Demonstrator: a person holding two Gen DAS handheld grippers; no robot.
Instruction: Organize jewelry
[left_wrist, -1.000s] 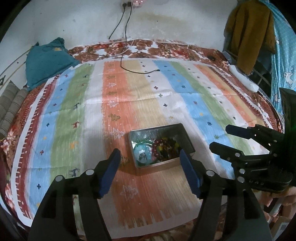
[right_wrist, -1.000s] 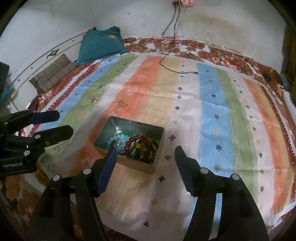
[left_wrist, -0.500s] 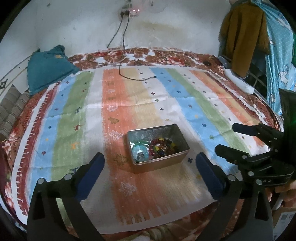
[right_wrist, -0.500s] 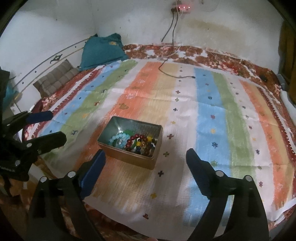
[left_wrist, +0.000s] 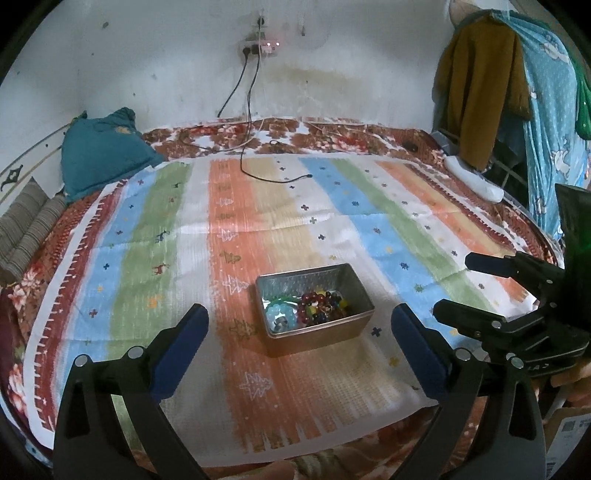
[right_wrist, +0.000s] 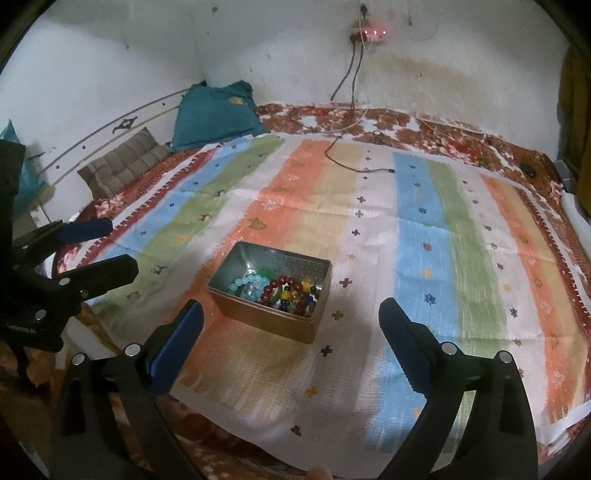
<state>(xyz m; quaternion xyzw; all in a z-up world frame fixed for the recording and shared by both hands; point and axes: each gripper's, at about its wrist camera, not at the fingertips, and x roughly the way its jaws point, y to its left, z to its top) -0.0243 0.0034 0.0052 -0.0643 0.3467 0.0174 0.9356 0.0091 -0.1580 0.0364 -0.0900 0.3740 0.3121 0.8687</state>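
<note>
Here the tin (left_wrist: 317, 332) sits near the cloth's (left_wrist: 258, 424) front edge, apparently unobstructed.

Metal tin (left_wrist: 314, 306) of beads (left_wrist: 321, 306) is sitting dead center on the striped cloth (left_wrist: 258, 229), left gripper (left_wrist: 299, 339) jaws hanging wide open around it, right gripper (left_wrist: 480, 284) poking in at 3 o'clock.

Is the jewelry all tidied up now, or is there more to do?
Looks nearly done: the bead bracelets all sit inside the metal tin. The left gripper is open and the right gripper is opening, both empty. No loose jewelry shows on the striped cloth.
</note>
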